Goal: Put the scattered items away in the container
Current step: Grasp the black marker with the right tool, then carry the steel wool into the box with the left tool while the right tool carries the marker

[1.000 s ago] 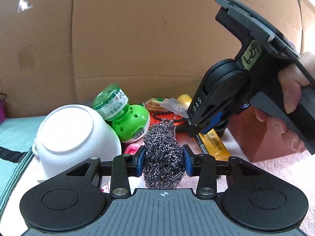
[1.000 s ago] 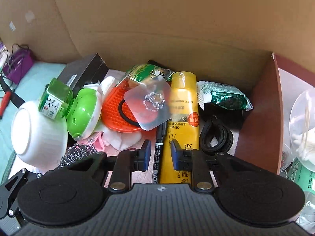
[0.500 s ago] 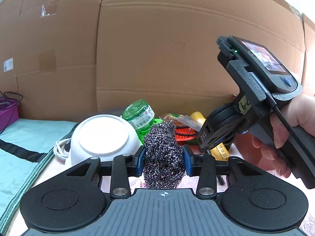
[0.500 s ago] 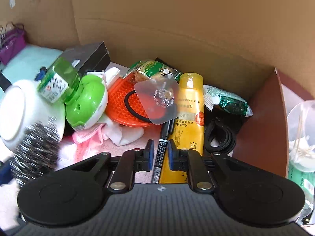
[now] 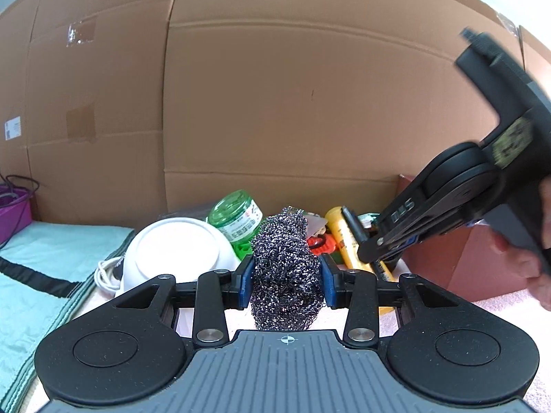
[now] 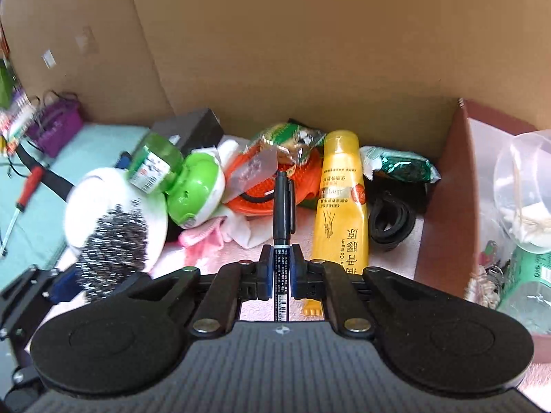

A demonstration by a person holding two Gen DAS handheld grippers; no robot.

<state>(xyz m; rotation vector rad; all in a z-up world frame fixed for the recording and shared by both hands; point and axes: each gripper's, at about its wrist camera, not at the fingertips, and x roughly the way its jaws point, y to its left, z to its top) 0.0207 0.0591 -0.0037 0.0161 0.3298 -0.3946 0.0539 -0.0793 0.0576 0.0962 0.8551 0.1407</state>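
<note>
My left gripper point(image 5: 286, 277) is shut on a steel wool scourer point(image 5: 284, 268), held above the pink mat. The scourer also shows at the left of the right wrist view point(image 6: 112, 239). My right gripper point(image 6: 279, 272) is shut on a black marker pen point(image 6: 282, 213), lifted off the pile; the pen also shows in the left wrist view point(image 5: 353, 222). The brown container point(image 6: 444, 206) stands to the right, holding a clear bag point(image 6: 523, 189) and other items. Scattered ahead lie a yellow tube point(image 6: 341, 203), an upturned white bowl point(image 5: 179, 251) and a green bottle point(image 6: 155, 165).
A cardboard wall point(image 5: 275, 103) closes the back. An orange brush point(image 6: 258, 186), green-white ball point(image 6: 198, 189), green packet point(image 6: 399, 168), black bands point(image 6: 391, 220) and black box point(image 6: 189, 129) lie in the pile. A teal cloth point(image 5: 41, 275) with a screwdriver point(image 6: 20, 203) lies left.
My right gripper closed on the black marker and lifted it off the pile. My left gripper rose and drew back with the scourer.
</note>
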